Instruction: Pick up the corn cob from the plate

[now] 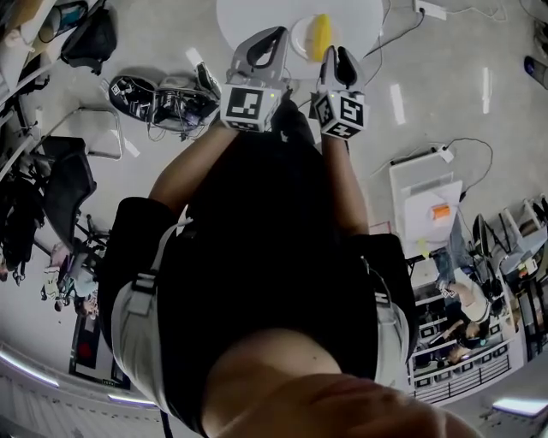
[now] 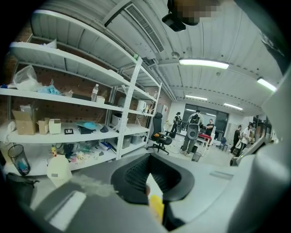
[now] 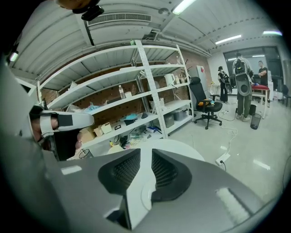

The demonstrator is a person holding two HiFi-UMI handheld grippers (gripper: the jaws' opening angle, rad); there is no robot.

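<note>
Round white table (image 1: 248, 13) stands ahead of the person. The plate (image 1: 296, 36) sits on it toward the near edge and holds the corn cob (image 1: 321, 34) and nothing else that can be made out. The cob lies flat, long axis running away from the person, roughly in line with the way both grippers point. Right gripper (image 1: 336, 53): jaws a narrow slit apart, nothing between them. The right gripper view shows only white tabletop and a curve of plate rim (image 3: 142, 200) through that slit (image 3: 145, 152); the cob itself does not show there. Its tips sit just short of the cob's near end in the head view and slightly to the cob's right, so this is the nearer hand. Left gripper (image 1: 276, 34): tips meet, empty, off the plate's left side. The left gripper view looks past its closed tips (image 2: 148, 175) and catches a sliver of the yellow cob (image 2: 157, 207) low in the wedge between the pads. Judgement: approach phase, no contact yet, cob untouched on the plate. The cob lies end-on to the right gripper, so the jaws would straddle its width. They look too narrow for that as they stand and would need to be wider before going down over the cob.
</note>
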